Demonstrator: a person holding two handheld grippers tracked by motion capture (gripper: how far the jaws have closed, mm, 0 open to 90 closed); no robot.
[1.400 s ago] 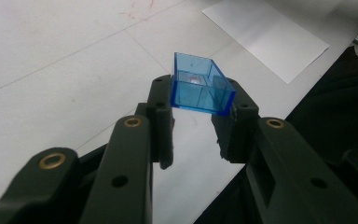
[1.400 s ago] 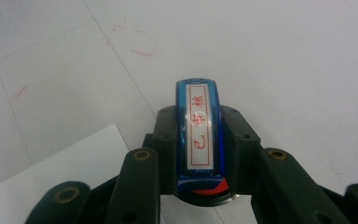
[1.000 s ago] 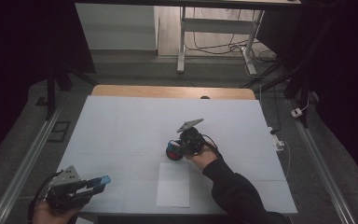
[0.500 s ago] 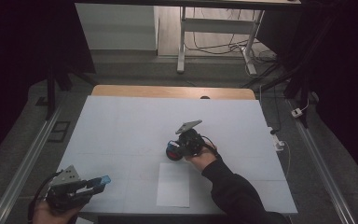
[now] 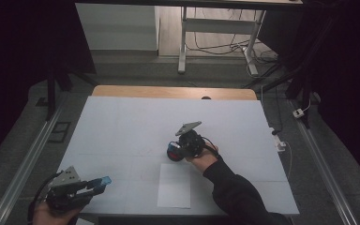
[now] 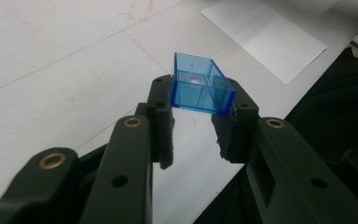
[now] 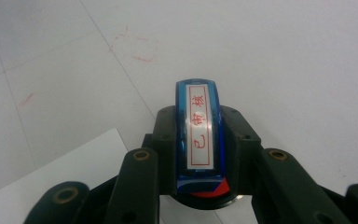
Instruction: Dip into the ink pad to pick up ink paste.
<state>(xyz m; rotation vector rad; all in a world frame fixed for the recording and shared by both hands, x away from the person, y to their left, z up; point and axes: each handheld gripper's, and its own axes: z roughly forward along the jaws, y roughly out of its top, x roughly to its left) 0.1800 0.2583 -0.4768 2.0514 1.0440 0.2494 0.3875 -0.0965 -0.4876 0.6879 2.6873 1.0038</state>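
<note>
At the table's [image 5: 122,122] 7 o'clock corner, the left claw [image 5: 99,183] pinches a clear blue plastic cap [image 6: 200,88]; toward centre, the right claw [image 5: 174,153] pinches a blue stamp with a red-lettered label [image 7: 199,135].

A lab-like test room: white-covered table [image 5: 122,131], aluminium rails [image 5: 26,164], loose cables [image 5: 262,58] on floor.

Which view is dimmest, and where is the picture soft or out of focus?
High view: dimmest, dark surroundings, white table evenly lit. Left gripper view: clear blue plastic cap sharp, near black jaws soft. Right gripper view: blue stamp with red-lettered white label fairly sharp, nearest jaw parts blurred, no glare.
</note>
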